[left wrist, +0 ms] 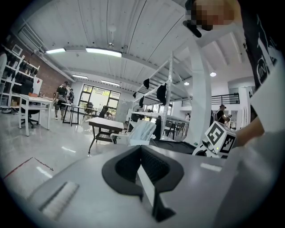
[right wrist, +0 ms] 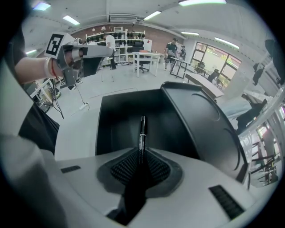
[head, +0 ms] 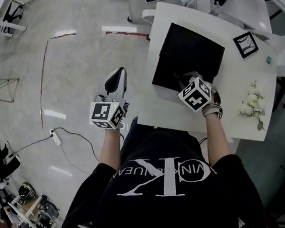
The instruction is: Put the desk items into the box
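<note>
Desk (head: 158,112): white. Box (head: 189,55): blk. Pen (right wrist: 142,129): blk w/ white print + thin white band. Right gripper (right wrist: 140,160): lt grey shell, blk ribbed pads (right wrist: 124,169) on jaws, cube w/ blk-on-white square markers. Left gripper (left wrist: 142,164): same grey & blk, same marker cube. Flowers (head: 251,103): white, green stems. Small frame (head: 245,44): blk border, white centre w/ dark lines. Floor (head: 79,38): pale grey, glossy, red line. Shirt (head: 174,200): blk, white lettering.

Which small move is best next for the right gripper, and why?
Probably open the right gripper over the box to drop its load: its fingers clamp a black pen whose tip points over the open box interior.
</note>
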A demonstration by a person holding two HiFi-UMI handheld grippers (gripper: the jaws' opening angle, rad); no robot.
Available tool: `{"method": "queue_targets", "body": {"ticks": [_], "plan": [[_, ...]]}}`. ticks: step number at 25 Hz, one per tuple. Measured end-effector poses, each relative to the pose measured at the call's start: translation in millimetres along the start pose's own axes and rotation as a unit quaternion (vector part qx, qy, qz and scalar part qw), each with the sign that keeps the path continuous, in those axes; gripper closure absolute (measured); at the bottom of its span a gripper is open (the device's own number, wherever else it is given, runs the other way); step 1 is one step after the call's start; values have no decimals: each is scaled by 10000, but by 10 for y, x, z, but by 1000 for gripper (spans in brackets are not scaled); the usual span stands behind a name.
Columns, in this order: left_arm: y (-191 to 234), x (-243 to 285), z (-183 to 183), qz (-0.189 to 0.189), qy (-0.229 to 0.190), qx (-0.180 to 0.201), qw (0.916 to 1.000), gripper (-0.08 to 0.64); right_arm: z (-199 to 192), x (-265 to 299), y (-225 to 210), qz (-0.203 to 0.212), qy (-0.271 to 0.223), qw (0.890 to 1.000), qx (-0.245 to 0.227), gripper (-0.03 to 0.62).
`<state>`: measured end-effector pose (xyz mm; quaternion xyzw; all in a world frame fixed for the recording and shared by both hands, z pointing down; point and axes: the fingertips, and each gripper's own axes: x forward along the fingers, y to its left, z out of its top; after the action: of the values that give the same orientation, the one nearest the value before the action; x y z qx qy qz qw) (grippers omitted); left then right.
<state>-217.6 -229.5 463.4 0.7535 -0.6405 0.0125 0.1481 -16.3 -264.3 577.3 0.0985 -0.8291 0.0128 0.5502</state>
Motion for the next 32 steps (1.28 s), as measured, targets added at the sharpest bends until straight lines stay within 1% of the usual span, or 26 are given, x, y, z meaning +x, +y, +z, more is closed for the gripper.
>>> {"method": "queue_targets", "body": {"ticks": [4,10,17,20,24,28,32], "plan": [[4,12,7,-26,-1,-1,10000,549,41,-44,-23,-36,-110,9999,88,540],[-51,80,30,-176,0,8,9998,549,85,-171,-57,-86,-345,9987,375,540],[-163,187,93,-411,-29,78,9991,549,36,-381,-114,-249,-689,9938,842,543],[-214,246,123,-514,-46,102,9986,549,-3,-492,-153,-360,-917,9873,1250,563],[-279,314,153,-636,-63,125,9979,549,-67,-660,-267,-658,-1226,9769,1621,574],[-357,360,182,-752,-68,163,9970,549,-143,-854,-380,-950,-1557,9630,1982,575],[-420,397,215,-831,-88,205,9963,549,-226,-1040,-496,-1238,-1902,9461,2312,577]]}}
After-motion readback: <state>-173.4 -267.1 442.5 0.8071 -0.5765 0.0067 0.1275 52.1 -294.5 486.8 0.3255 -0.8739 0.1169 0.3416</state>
